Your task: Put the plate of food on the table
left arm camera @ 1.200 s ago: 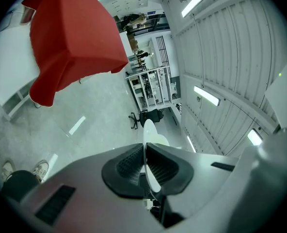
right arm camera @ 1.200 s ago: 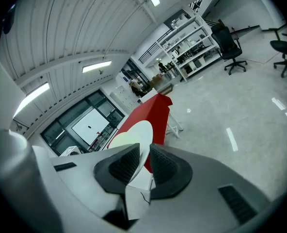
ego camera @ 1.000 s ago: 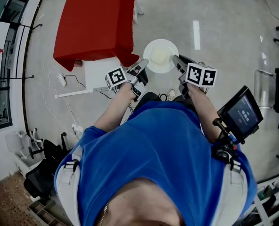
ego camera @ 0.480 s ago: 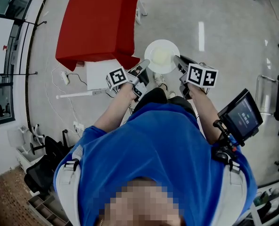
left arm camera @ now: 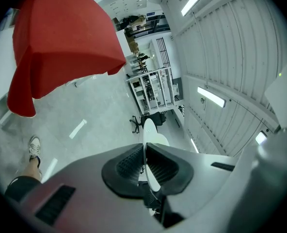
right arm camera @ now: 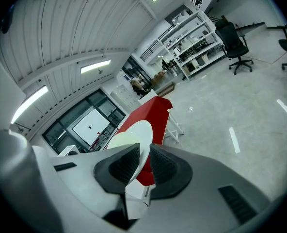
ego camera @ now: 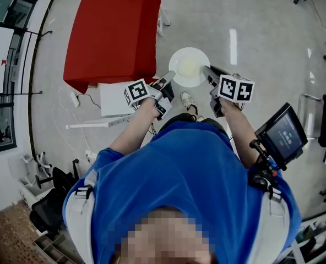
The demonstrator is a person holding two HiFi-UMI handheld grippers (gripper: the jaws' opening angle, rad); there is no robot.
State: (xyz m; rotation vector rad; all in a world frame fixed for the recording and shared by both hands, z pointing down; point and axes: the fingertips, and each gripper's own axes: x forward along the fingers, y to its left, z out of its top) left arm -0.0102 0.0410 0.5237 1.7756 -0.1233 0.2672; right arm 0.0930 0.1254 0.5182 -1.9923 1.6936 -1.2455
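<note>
Since the earlier frame the red-draped table (ego camera: 110,32) has slid a little lower and leftward in the head view, and a shoe (ego camera: 186,99) has come into sight on the floor (ego camera: 251,15) just under the plate (ego camera: 189,66). Both grippers keep their places against the plate.

The plate is round, white and shallow, with a plain rim. On its middle lies a pale yellowish heap of food (ego camera: 189,67); nothing else is on it.

It hangs over bare floor in front of the person, just right of the table's near corner and apart from the cloth. The left gripper (ego camera: 168,77) has its jaws nearly together, clamped on the thin rim at the plate's left. The right gripper (ego camera: 206,70) has its jaws set wider, gripping the rim at the right.

The plate lies flat, face up. Being round it has no long axis; the line between the two grips runs across the person, left to right.
</note>
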